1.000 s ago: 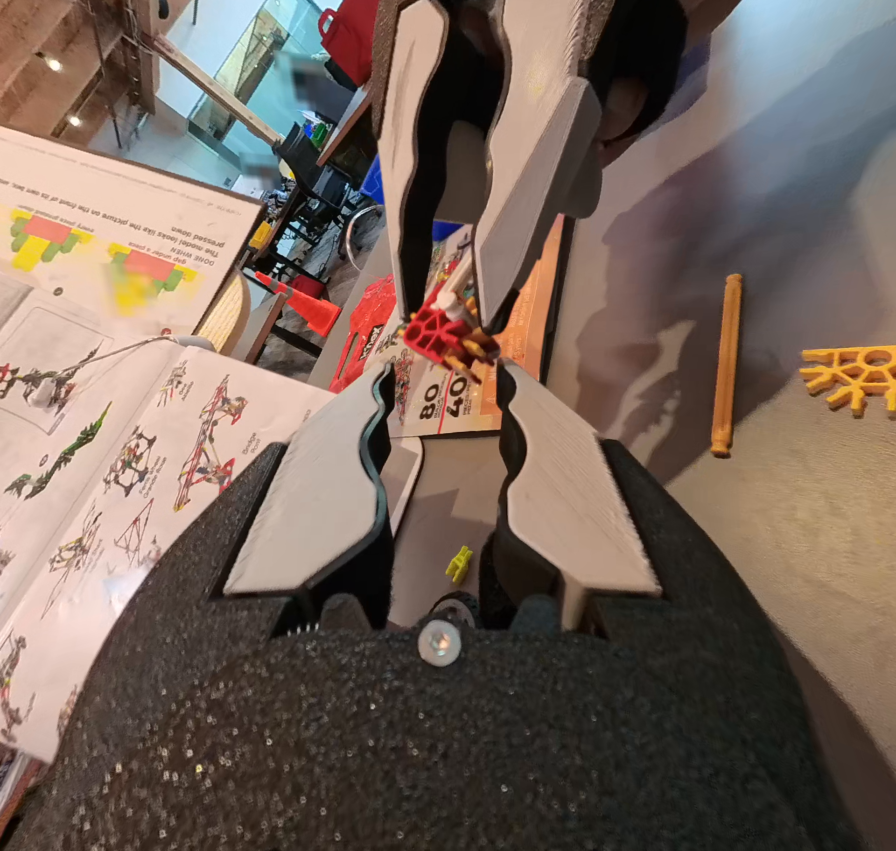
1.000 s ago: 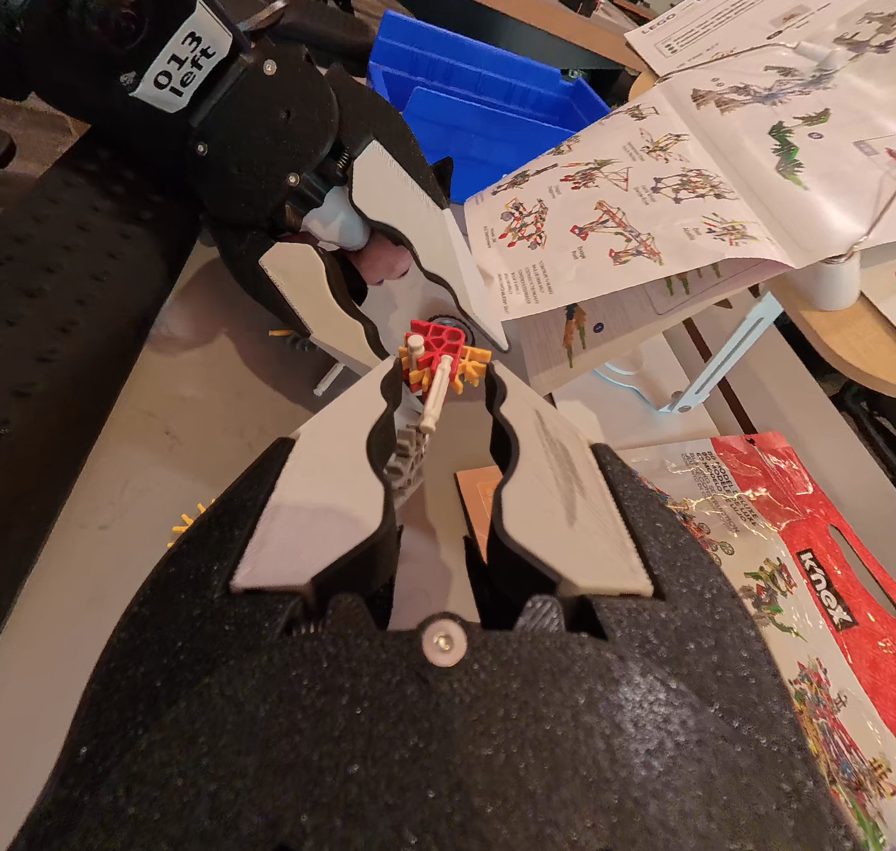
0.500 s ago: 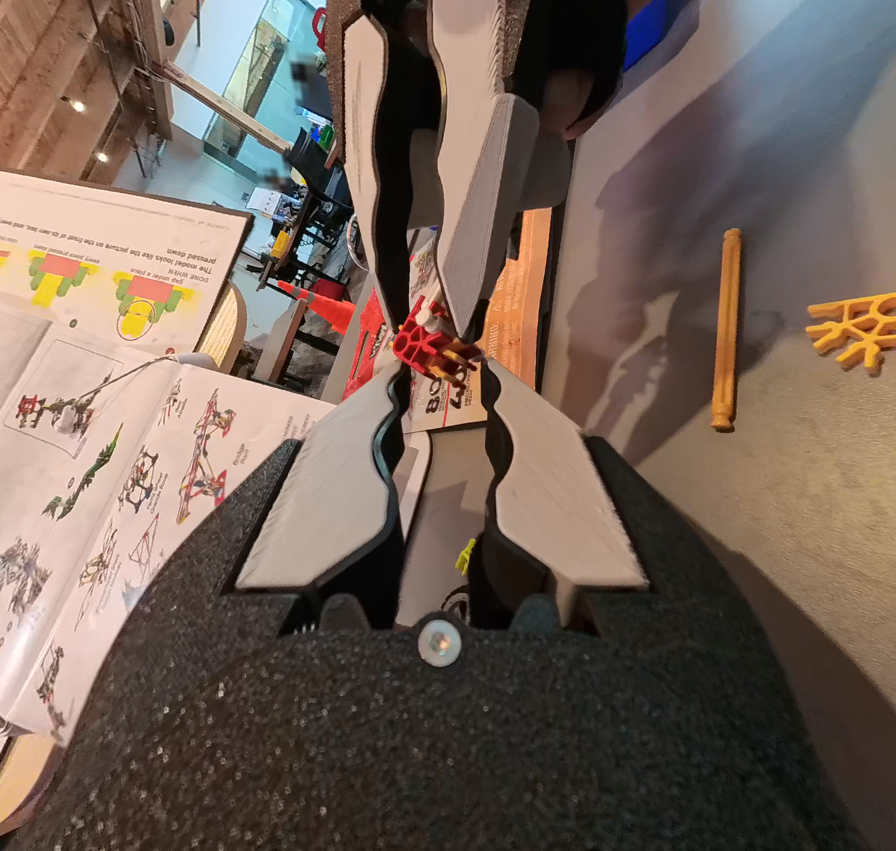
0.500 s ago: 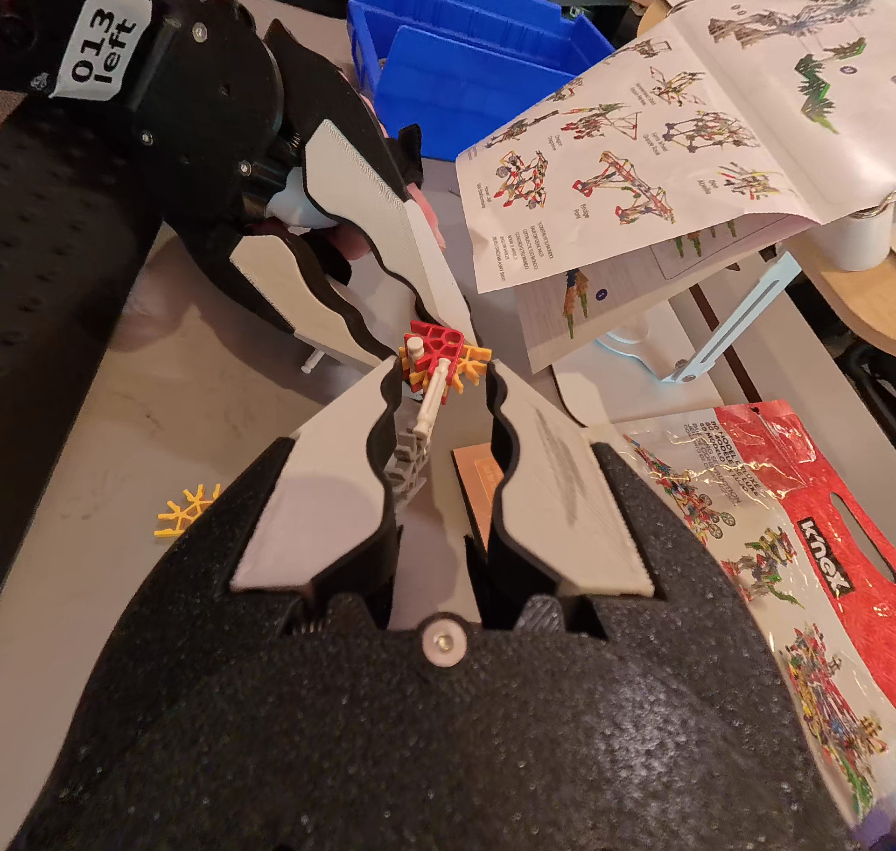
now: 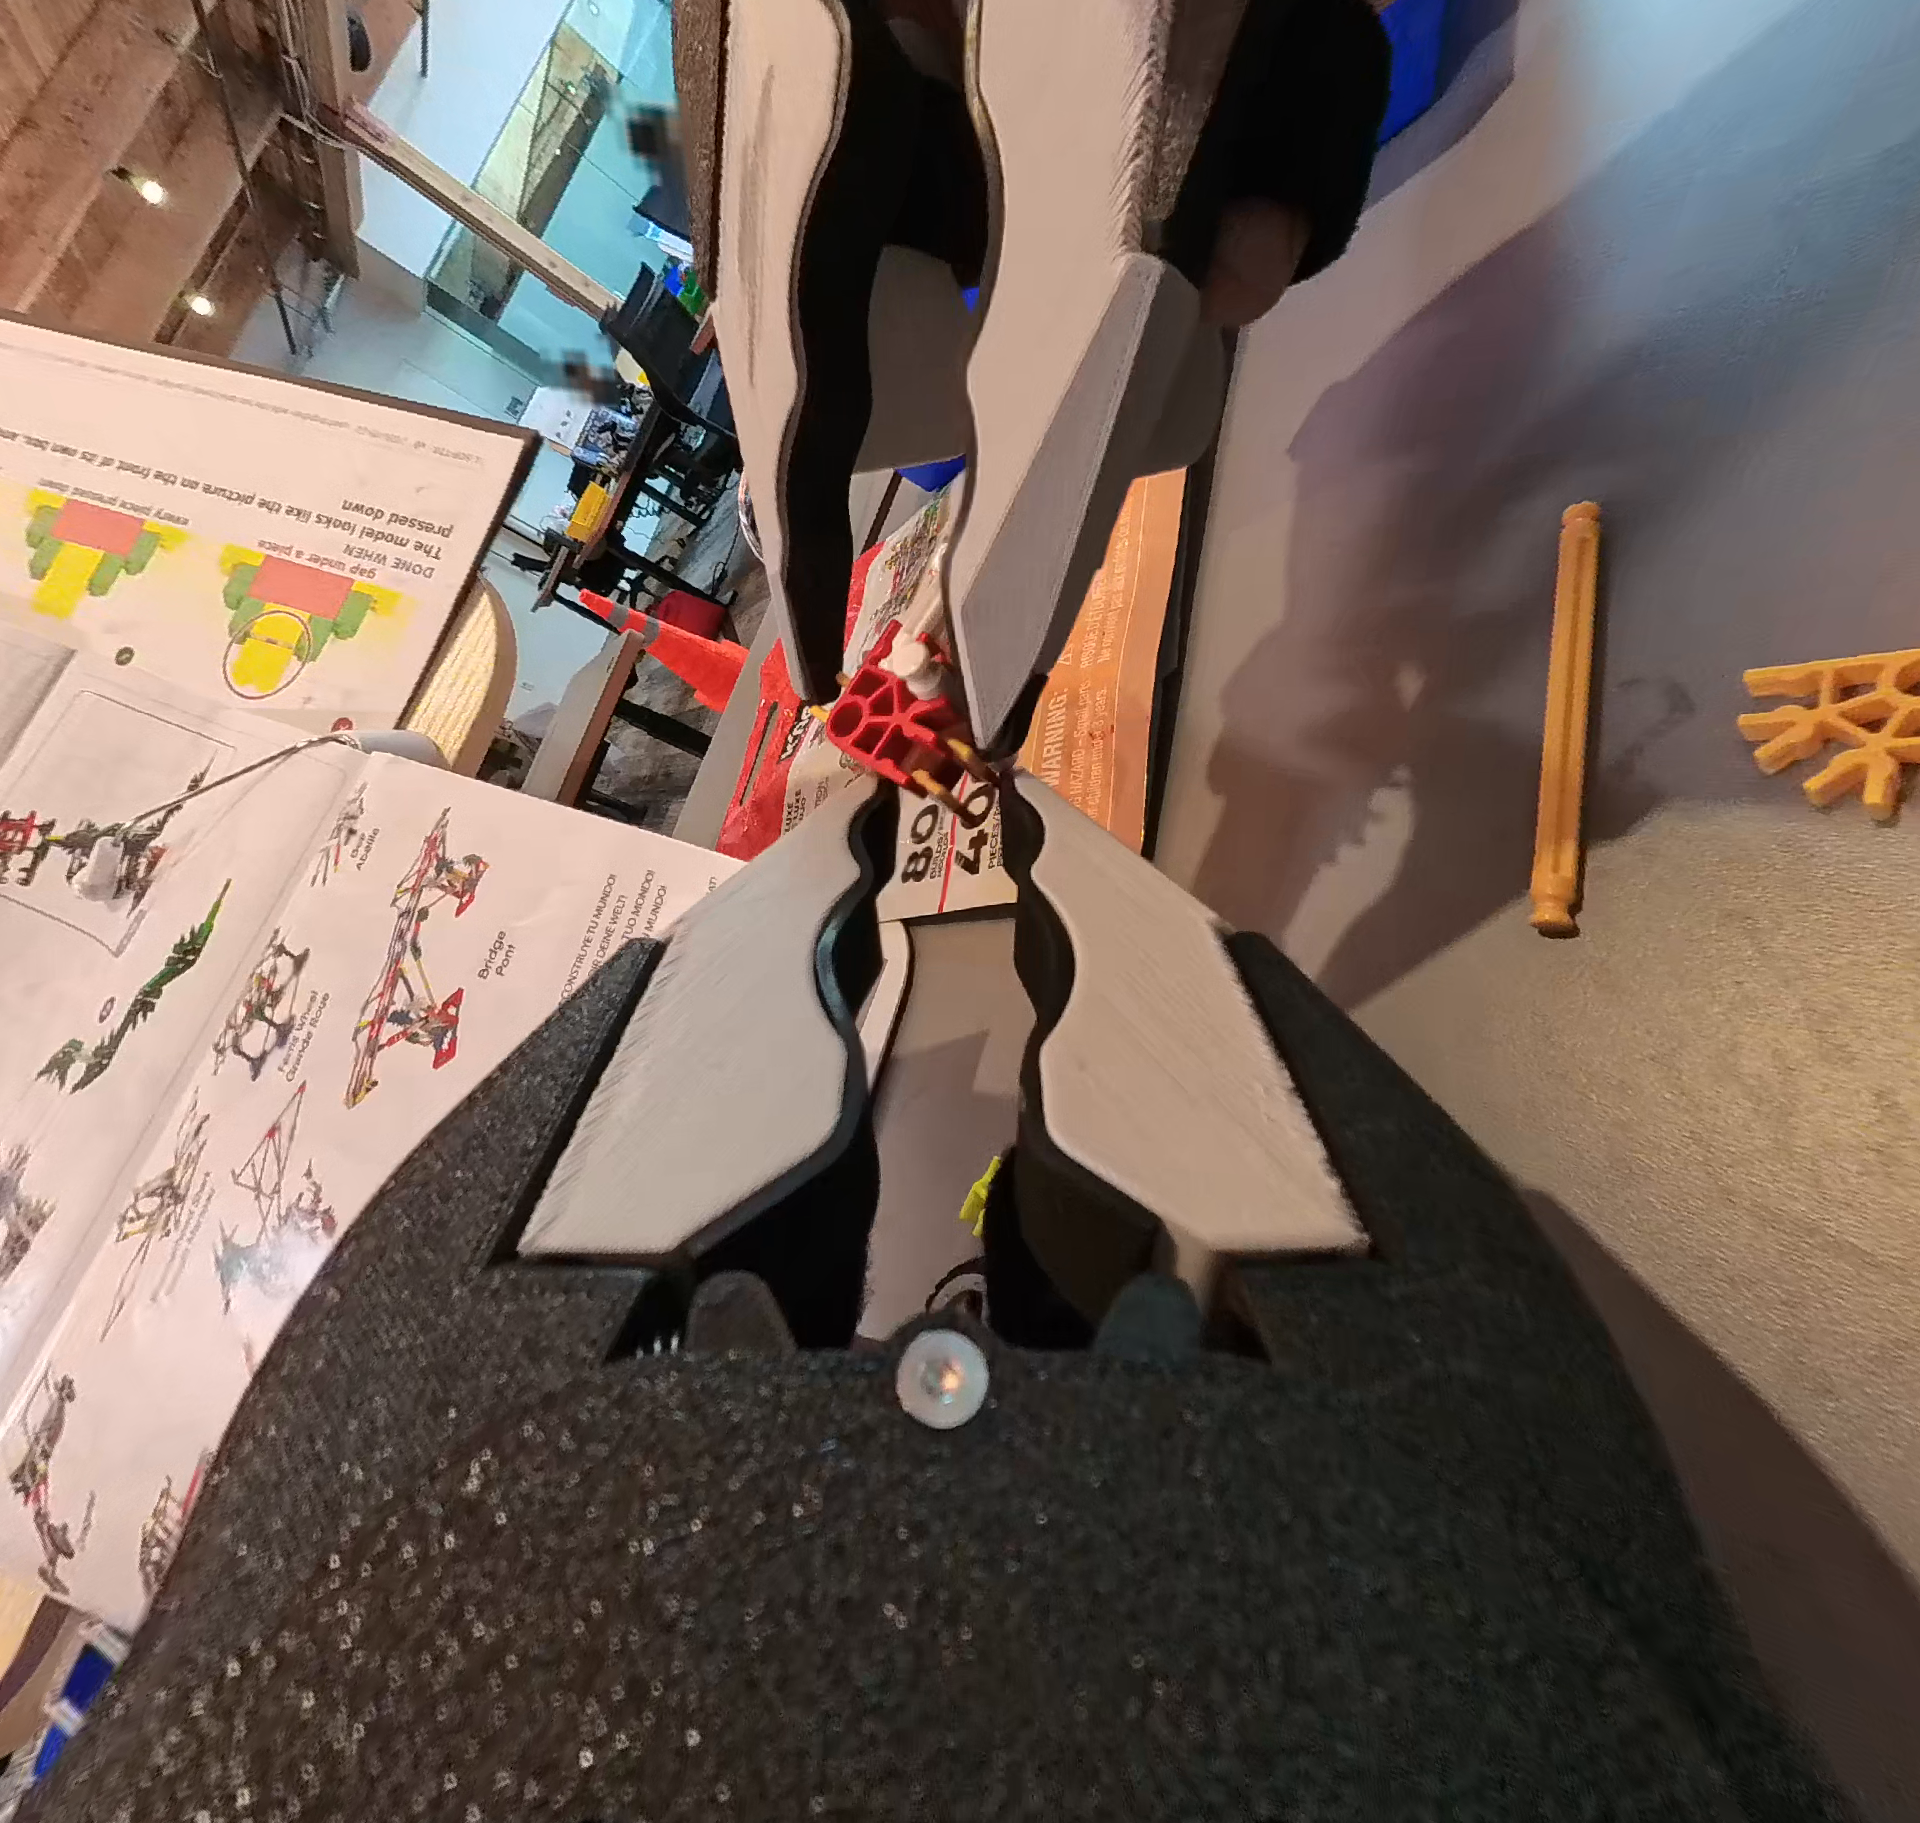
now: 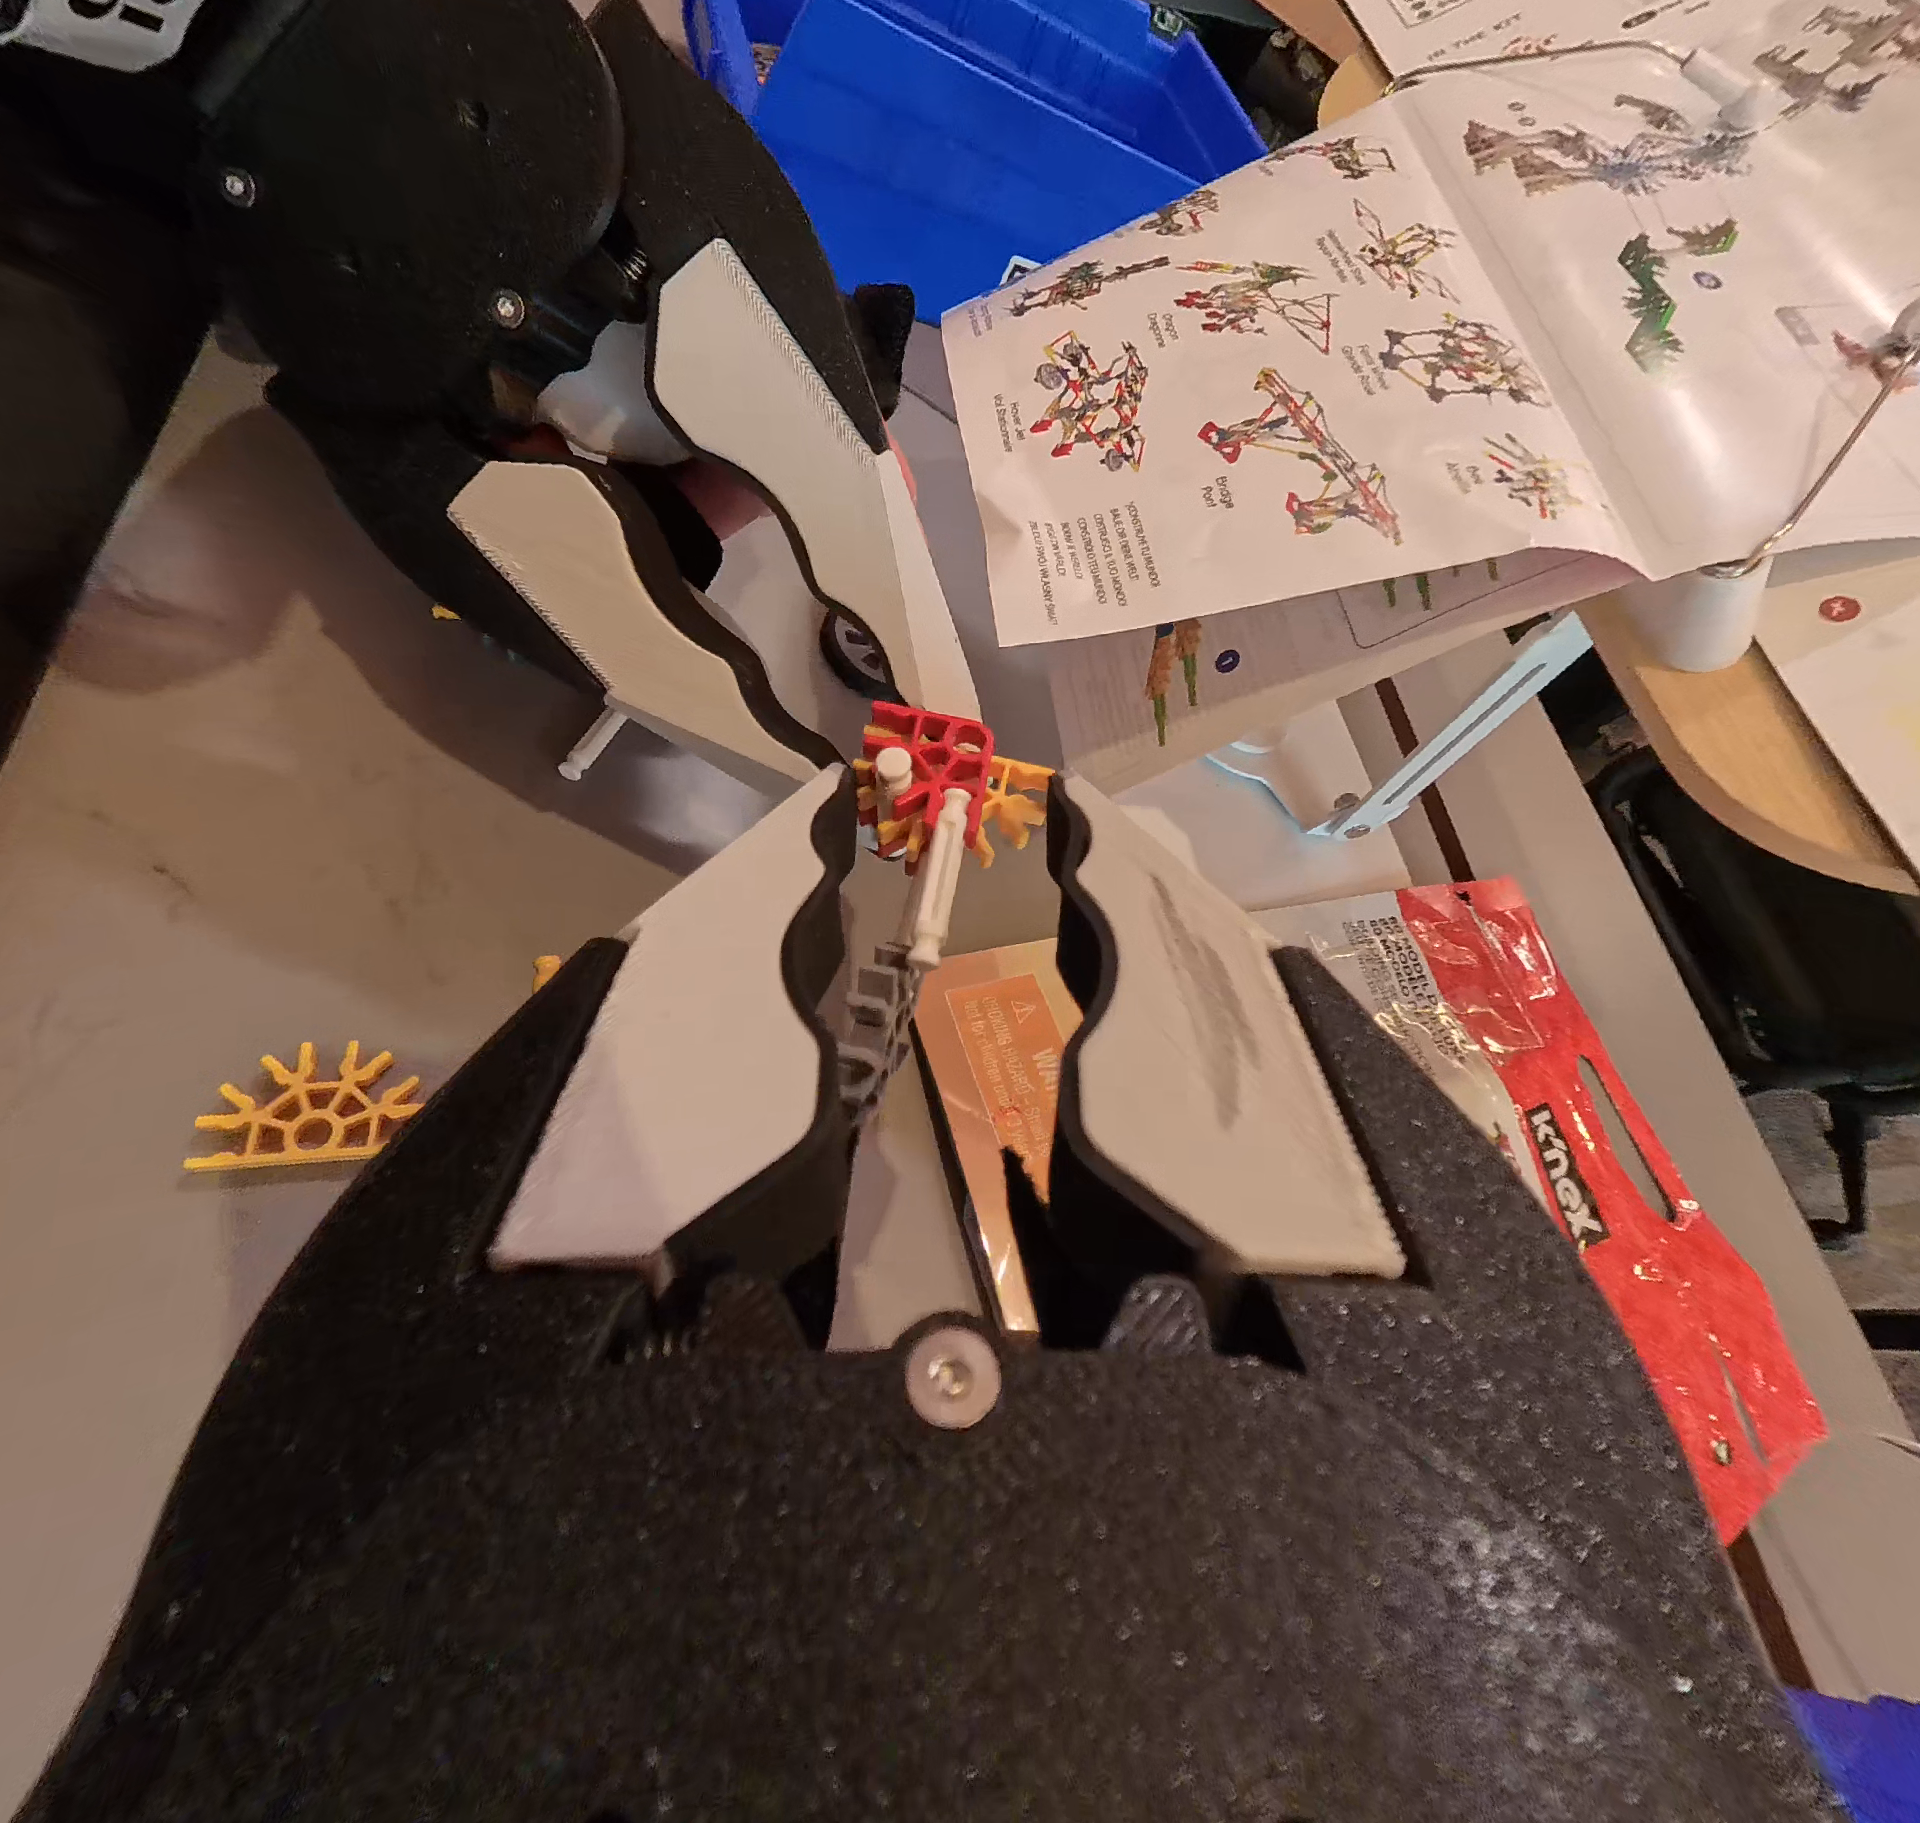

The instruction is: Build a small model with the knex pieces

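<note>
While your left tongs [image 5: 940, 781] and right tongs [image 6: 945, 786] both pinch the red-and-yellow connector cluster [image 6: 930, 781], they meet tip to tip above the grey surface [image 5: 1662, 1046]. Open room lies toward the tan rod [image 5: 1564, 719]; an instruction booklet [image 6: 1351, 402] and blue bin [image 6: 935, 100] crowd the far edge.

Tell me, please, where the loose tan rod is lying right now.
In the left wrist view the tan rod lies flat on the grey table at the right, just left of a yellow fan-shaped connector.

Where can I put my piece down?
Bare table lies between the yellow connector and the left gripper. More lies below the tan rod in the left wrist view. It is crowded where the right gripper meets the left on the red-and-yellow piece, and by the red bag and booklet.
</note>
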`<action>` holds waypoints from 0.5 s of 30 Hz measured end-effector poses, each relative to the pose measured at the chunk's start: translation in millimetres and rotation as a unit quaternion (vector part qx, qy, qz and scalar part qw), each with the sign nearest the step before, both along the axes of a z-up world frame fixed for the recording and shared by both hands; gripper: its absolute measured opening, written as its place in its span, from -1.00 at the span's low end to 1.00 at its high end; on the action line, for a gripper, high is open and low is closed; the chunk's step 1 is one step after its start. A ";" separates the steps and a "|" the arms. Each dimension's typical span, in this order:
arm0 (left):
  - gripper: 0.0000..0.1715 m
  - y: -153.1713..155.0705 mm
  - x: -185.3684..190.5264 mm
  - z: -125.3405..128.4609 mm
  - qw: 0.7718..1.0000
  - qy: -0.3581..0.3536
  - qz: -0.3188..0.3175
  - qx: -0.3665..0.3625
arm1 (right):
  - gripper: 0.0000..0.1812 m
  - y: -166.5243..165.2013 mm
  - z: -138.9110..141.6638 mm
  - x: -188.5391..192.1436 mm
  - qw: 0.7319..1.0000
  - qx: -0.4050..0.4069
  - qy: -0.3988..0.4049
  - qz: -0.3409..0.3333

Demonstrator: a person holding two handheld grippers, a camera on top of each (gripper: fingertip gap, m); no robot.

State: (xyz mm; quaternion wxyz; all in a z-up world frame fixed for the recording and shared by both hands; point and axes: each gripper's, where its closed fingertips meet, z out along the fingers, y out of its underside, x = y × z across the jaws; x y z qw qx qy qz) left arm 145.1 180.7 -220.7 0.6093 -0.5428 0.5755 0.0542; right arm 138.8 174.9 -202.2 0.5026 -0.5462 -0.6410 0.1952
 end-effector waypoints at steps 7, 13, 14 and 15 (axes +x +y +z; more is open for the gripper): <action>-0.80 2.1 -1.0 -8.8 1.000 0.003 -0.004 -0.024 | -0.61 2.5 -6.8 -1.6 0.998 0.049 -0.032 -0.008; -0.81 3.2 0.3 -19.3 0.999 0.004 -0.008 -0.046 | -0.58 6.0 -15.6 -3.1 0.997 0.056 -0.051 -0.016; -0.82 4.6 0.1 -19.8 0.999 0.002 -0.006 -0.045 | -0.66 5.6 -17.4 -3.5 0.997 0.056 -0.054 -0.014; -0.83 5.3 0.2 -20.8 0.999 0.001 -0.005 -0.050 | -0.69 5.5 -18.8 -3.8 0.997 0.051 -0.055 -0.014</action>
